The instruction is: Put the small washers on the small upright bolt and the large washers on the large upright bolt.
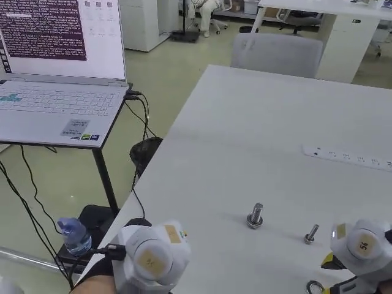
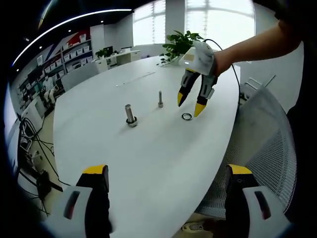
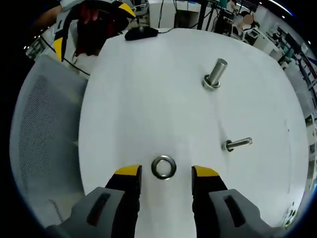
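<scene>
A washer (image 3: 164,167) lies flat on the white worktop (image 3: 148,89) between the spread tips of the right tongs (image 3: 167,171), touching neither. The left tongs (image 2: 166,170) gape wide, well apart from the large bolt (image 2: 130,115) and small bolt (image 2: 160,98).

Washer (image 3: 164,167) between my spread jaws

The tips of my right gripper (image 3: 167,173) flank it, lying flat on the tabletop (image 3: 148,89). The large bolt (image 3: 215,74) and small bolt (image 3: 237,144) stand farther in from the edge.

White table (image 1: 245,153), large upright bolt (image 1: 255,216), small upright bolt (image 1: 312,233), loose washer (image 3: 163,167) lying flat, white power strip (image 1: 346,157)
</scene>
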Tool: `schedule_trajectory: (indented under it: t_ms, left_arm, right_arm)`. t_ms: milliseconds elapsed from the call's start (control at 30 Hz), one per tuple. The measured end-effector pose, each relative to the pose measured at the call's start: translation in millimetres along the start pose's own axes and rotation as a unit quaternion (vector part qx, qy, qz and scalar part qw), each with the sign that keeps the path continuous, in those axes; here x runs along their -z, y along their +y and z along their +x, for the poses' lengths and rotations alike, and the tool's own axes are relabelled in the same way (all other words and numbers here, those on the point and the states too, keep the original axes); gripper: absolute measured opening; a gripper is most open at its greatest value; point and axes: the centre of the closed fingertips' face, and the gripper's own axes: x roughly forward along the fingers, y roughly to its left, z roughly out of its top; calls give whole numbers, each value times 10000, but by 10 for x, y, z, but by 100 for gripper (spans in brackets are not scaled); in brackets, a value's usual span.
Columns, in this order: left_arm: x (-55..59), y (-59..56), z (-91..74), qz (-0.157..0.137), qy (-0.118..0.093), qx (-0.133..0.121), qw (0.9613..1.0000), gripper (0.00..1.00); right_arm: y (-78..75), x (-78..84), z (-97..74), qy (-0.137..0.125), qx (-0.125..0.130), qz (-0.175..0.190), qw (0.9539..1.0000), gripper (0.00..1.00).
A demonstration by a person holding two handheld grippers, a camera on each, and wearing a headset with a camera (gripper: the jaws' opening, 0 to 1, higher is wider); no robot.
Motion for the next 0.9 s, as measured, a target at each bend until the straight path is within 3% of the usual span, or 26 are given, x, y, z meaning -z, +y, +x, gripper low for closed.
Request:
schedule_trajectory:
  t_ms: [200,700,900]
  left_arm:
    - [23,5,18,24,44,12,10000,98]
    - [44,40,32,36,70,13,10000,99]
    - [48,36,25,46,96,15,9999,96]
  right_arm:
    - [43,77,114,111,-75,-5,9999,41]
    - [39,88,135,141,-110,24,9998,39]
    - [37,84,137,146,-95,20,9998,34]
